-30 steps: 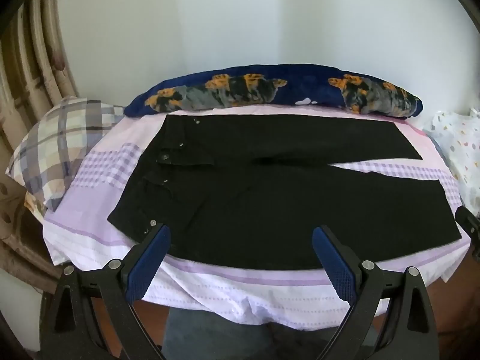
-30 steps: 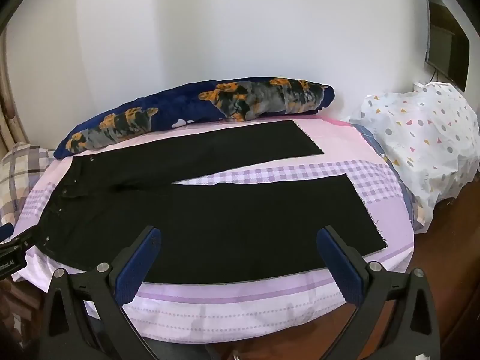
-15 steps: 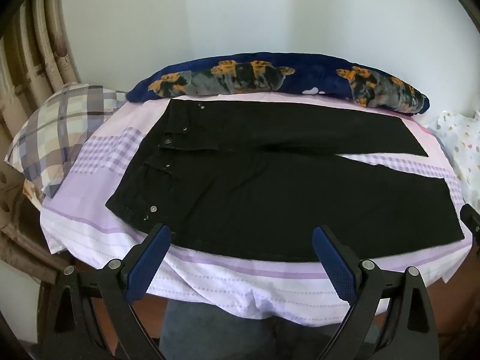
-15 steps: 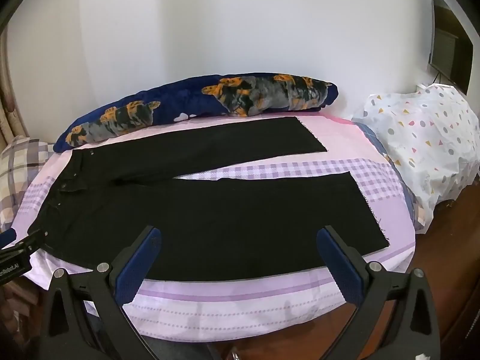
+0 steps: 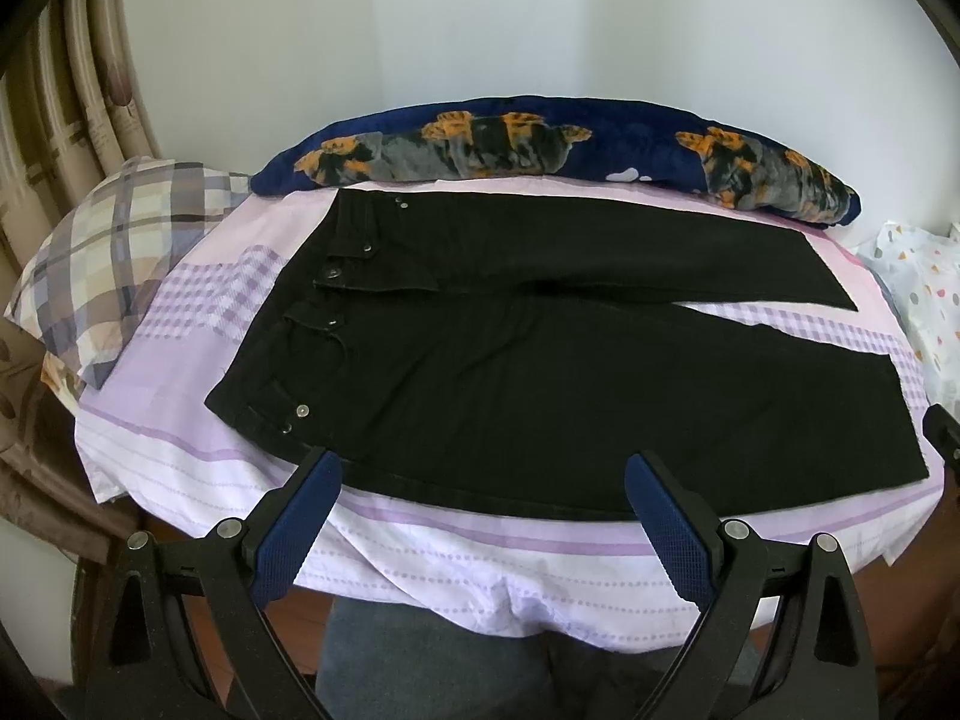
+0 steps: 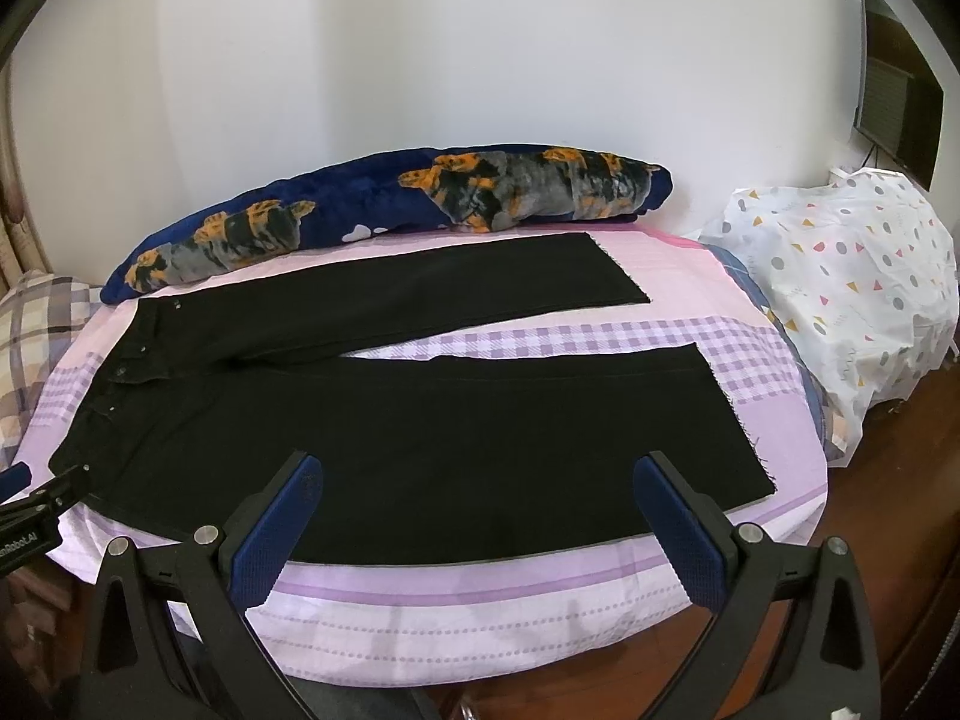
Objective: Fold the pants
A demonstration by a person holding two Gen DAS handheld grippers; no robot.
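Black pants (image 5: 540, 372) lie flat, legs spread, on the bed (image 5: 198, 456) below the blue pillow (image 5: 540, 138). In the past second, the left gripper (image 5: 480, 516) and right gripper (image 6: 480, 516), jaws apart and empty, have edged nearer the near hem; folding has not begun.

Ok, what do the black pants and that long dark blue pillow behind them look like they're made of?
The black pants look like matte denim or heavy cotton twill: metal rivets and a button at the waist, and a frayed raw hem on the near leg. The long pillow looks like plush fleece or velour, with a soft fuzzy sheen over its navy, orange and grey print. Neither fibre can be confirmed by sight.
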